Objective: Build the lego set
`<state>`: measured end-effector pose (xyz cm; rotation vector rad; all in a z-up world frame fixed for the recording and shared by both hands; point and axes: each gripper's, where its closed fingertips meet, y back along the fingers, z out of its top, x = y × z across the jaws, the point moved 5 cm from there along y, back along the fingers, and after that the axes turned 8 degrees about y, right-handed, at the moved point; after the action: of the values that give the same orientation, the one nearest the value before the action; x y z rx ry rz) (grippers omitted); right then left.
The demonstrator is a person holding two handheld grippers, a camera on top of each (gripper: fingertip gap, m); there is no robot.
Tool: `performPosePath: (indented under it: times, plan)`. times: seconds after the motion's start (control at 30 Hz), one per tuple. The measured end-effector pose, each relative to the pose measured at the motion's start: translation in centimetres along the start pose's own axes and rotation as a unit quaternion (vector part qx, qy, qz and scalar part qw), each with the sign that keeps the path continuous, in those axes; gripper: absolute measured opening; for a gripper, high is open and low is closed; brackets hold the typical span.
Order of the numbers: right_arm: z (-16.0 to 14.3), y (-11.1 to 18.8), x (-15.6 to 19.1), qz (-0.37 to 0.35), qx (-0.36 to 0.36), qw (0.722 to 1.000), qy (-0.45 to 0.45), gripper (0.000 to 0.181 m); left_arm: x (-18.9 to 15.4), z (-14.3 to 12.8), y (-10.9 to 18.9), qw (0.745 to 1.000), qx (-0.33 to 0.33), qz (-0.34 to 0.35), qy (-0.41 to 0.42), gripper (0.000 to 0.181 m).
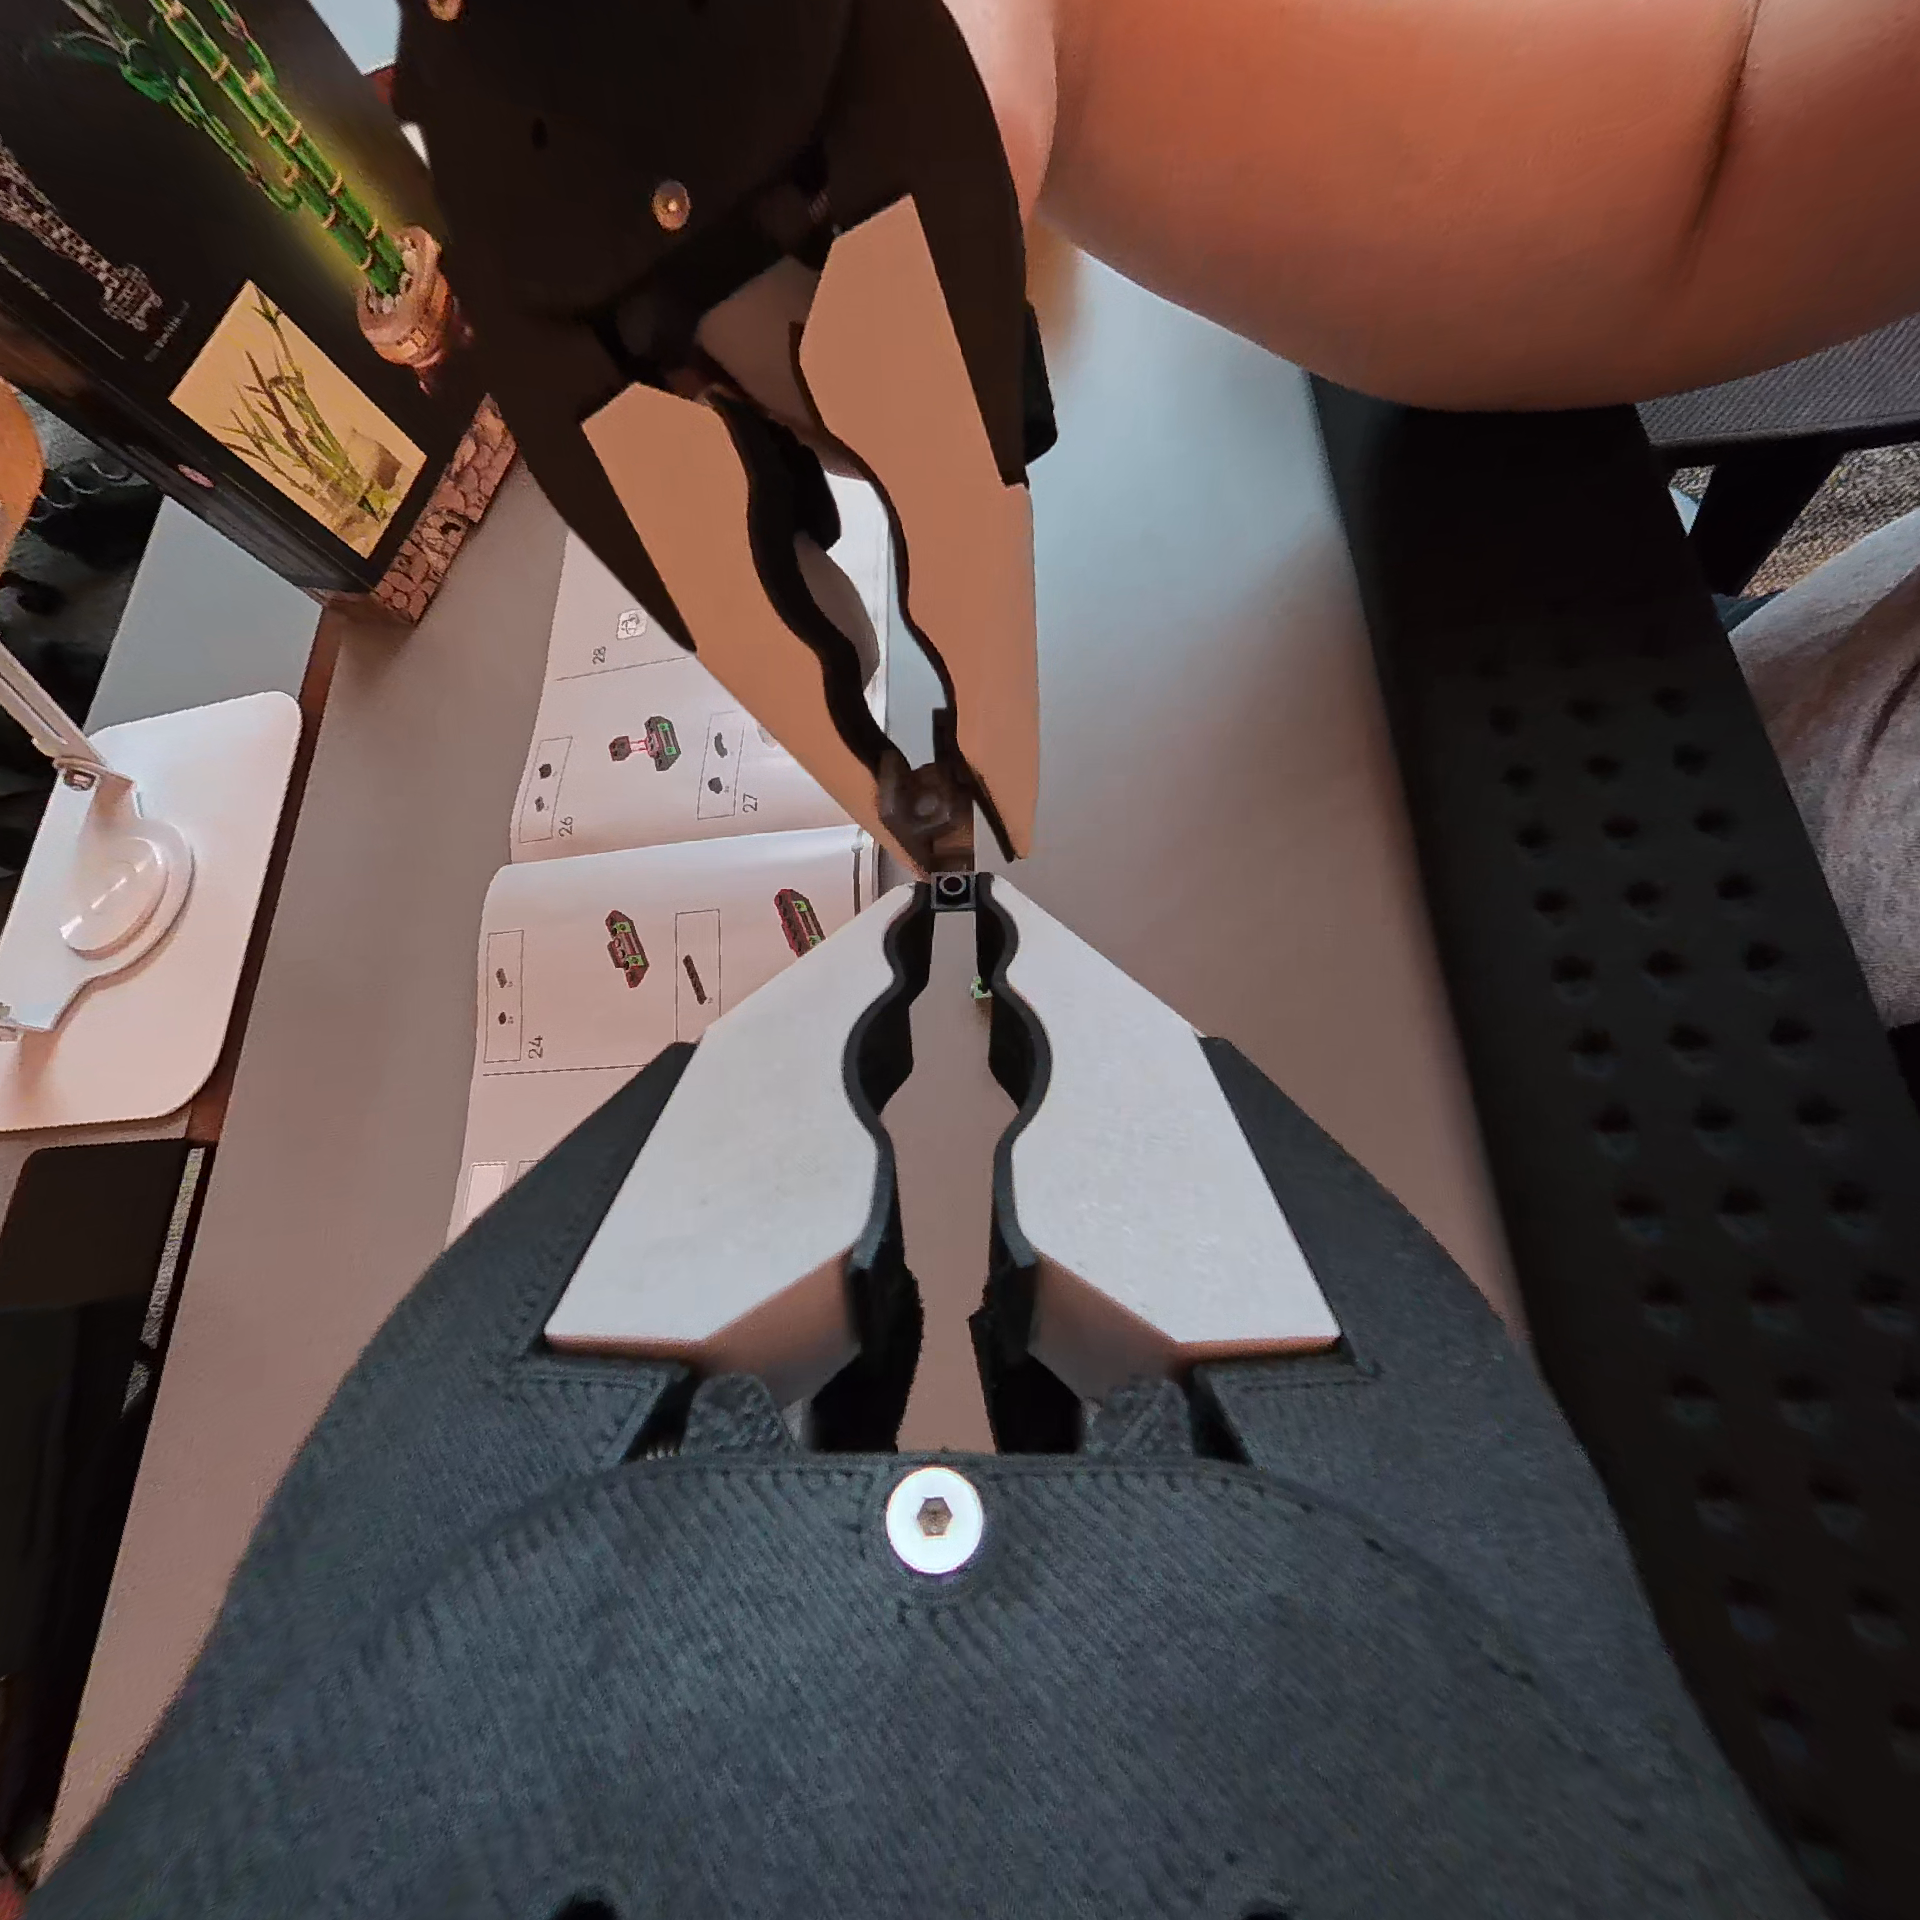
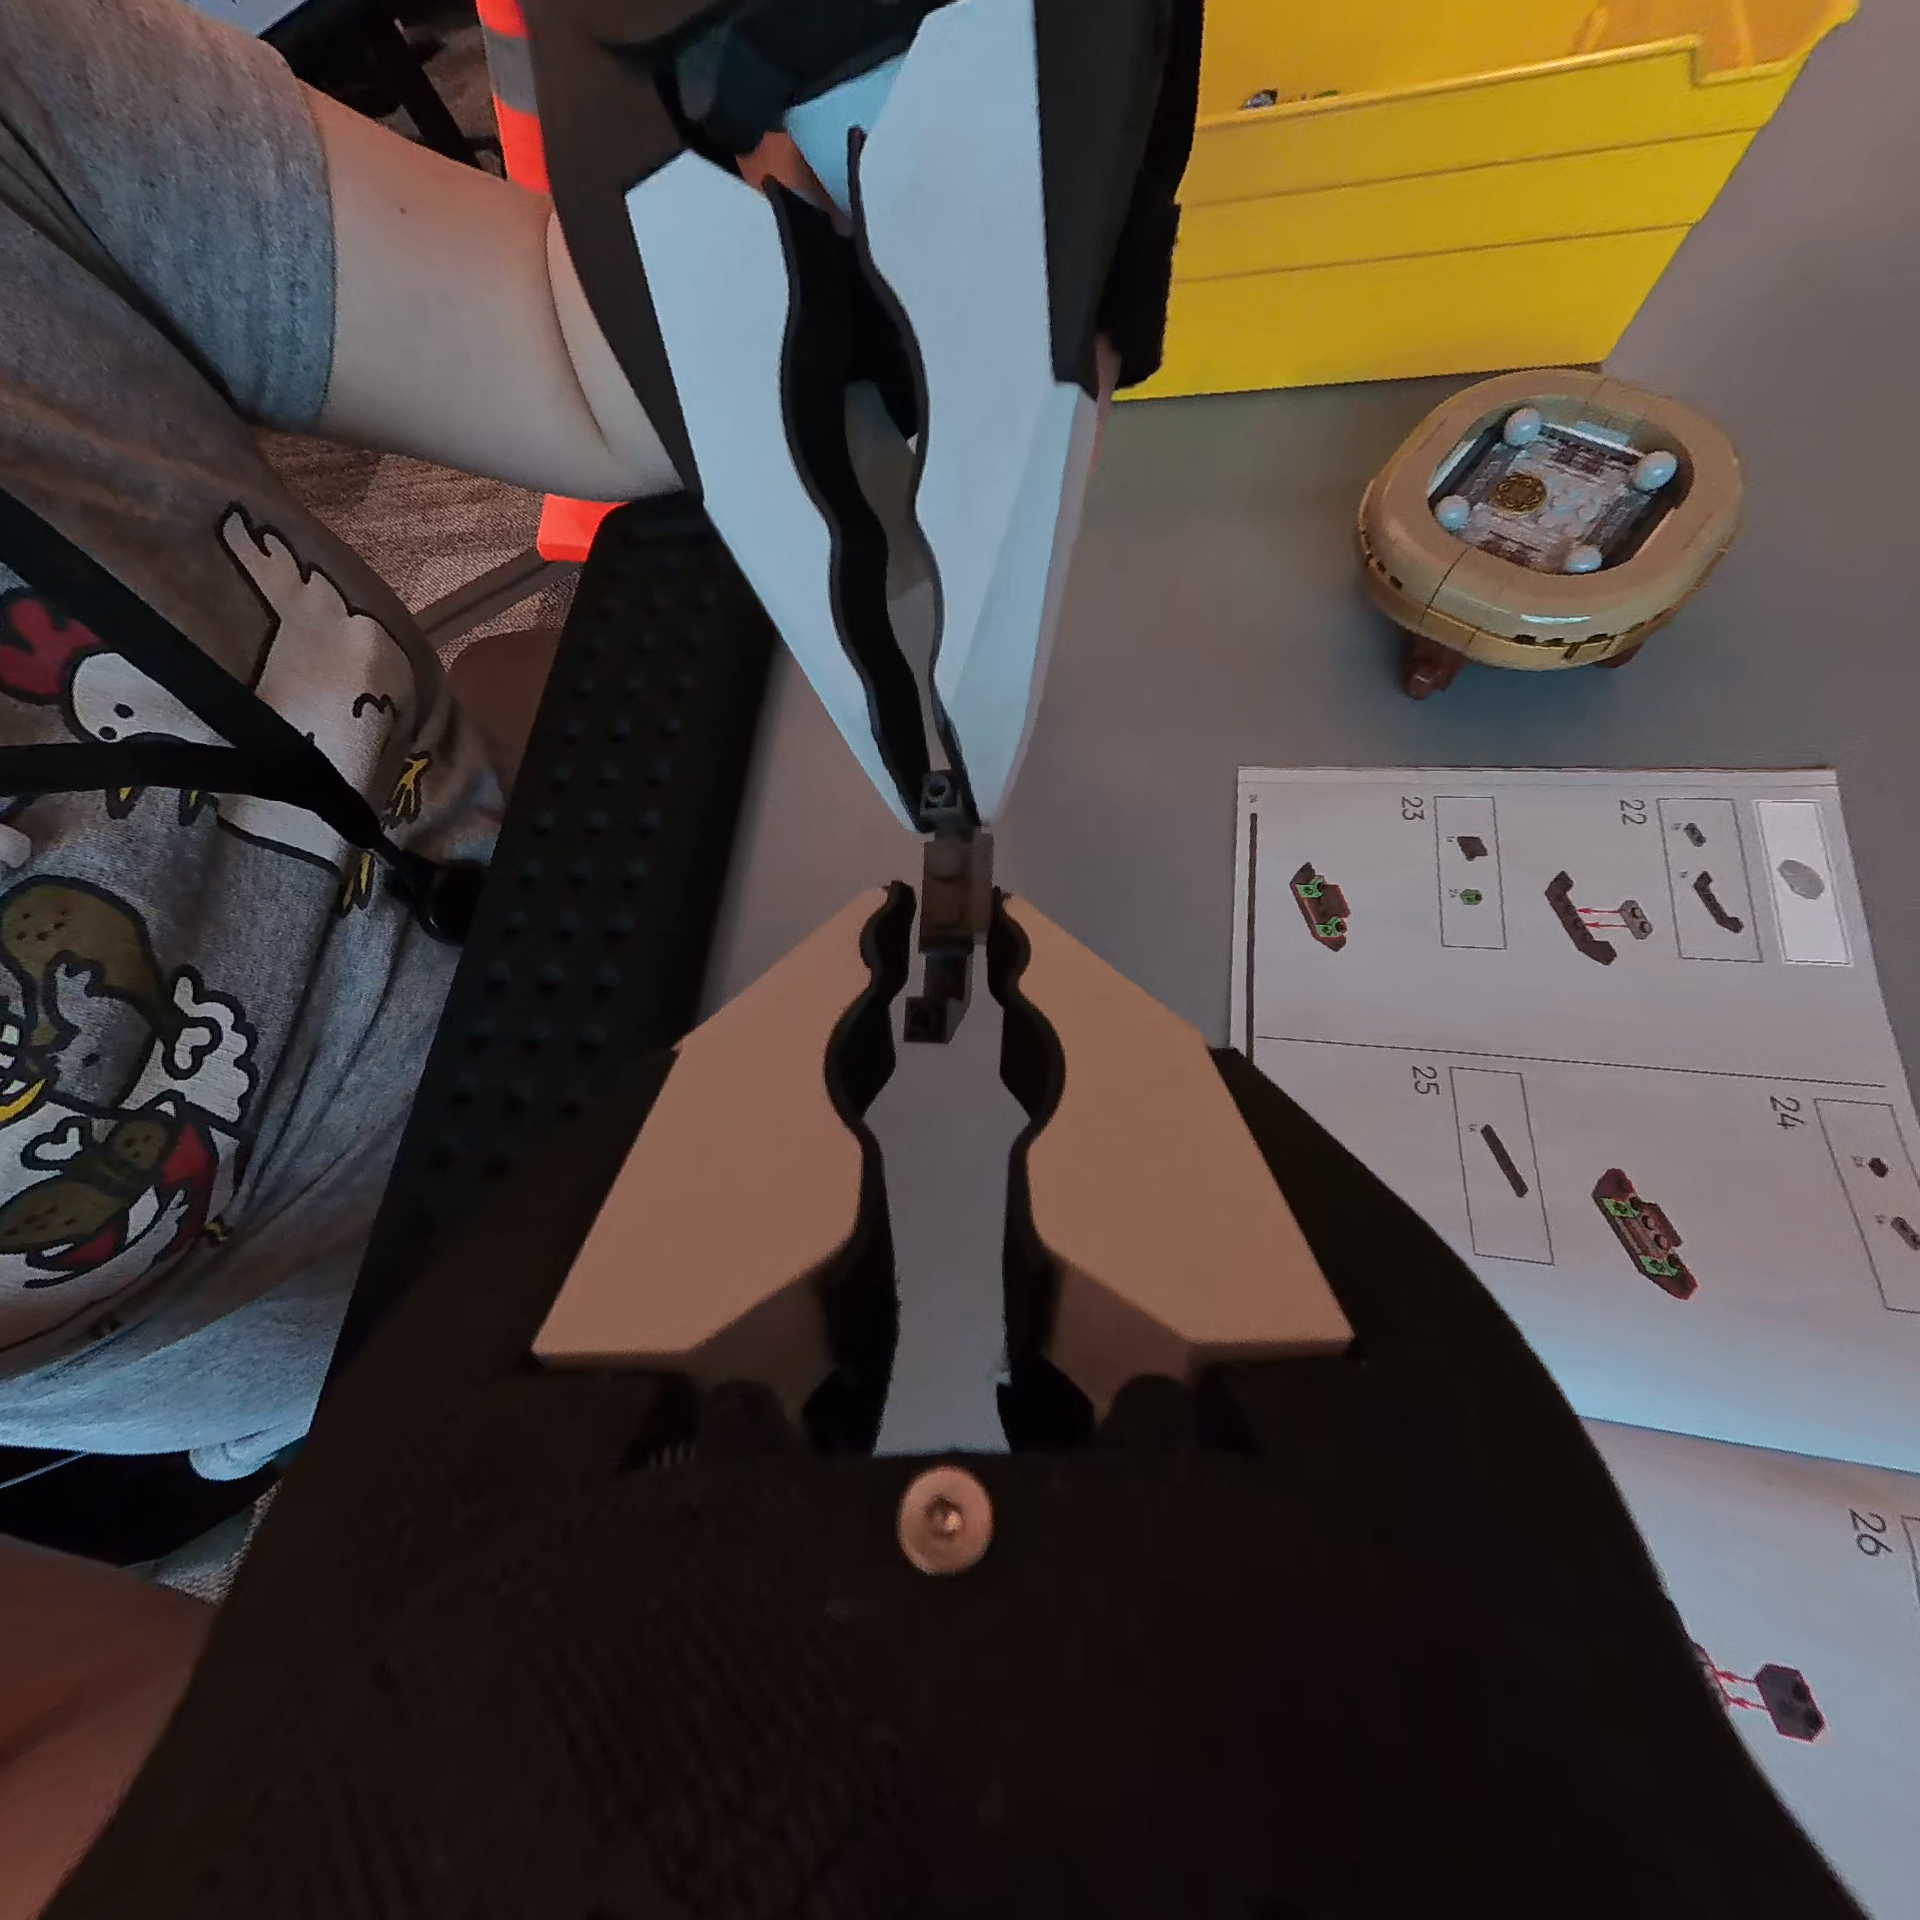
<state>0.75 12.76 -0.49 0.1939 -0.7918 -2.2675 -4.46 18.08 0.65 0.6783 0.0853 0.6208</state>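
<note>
My left gripper (image 1: 954,902) is shut on a small black one-stud lego piece (image 1: 954,891). In the right wrist view this gripper (image 2: 945,812) comes down from the top with the piece (image 2: 940,792) at its tips. My right gripper (image 2: 943,906) is shut on a small brown and dark lego assembly (image 2: 951,894), whose dark lower part hangs between the fingers. In the left wrist view the right gripper (image 1: 940,831) reaches in from above with the assembly (image 1: 923,805). The two grippers meet tip to tip above the grey table (image 2: 1195,644), and the black piece touches the end of the assembly.
The open instruction booklet (image 2: 1558,1039) lies on the table. A tan rounded lego pot (image 2: 1548,530) stands beyond it, in front of a yellow bin (image 2: 1434,229). The lego box (image 1: 218,312) and a white stand base (image 1: 125,914) show in the left wrist view. A black perforated chair (image 1: 1662,1039) is close by. The tips of both grippers are at nearly the same place.
</note>
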Motion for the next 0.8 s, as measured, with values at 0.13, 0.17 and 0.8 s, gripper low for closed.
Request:
performPosePath:
  times: [0.13, 0.17, 0.8]
  plan:
    - [0.09, 0.27, -0.10, -0.011, -0.005, 1.000, 0.011, 0.012, 0.22, -0.02, 0.17, 1.000, -0.002, 0.003, 0.005, 0.006]
    - [0.17, 0.33, -0.09, -0.012, -0.007, 1.000, 0.013, 0.012, 0.25, 0.00, 0.21, 1.000, -0.002, 0.003, 0.006, 0.006]
    - [0.54, 0.33, -0.33, -0.040, -0.005, 0.999, 0.030, 0.015, 0.44, 0.24, 0.58, 1.000, -0.013, 0.006, 0.012, 0.006]
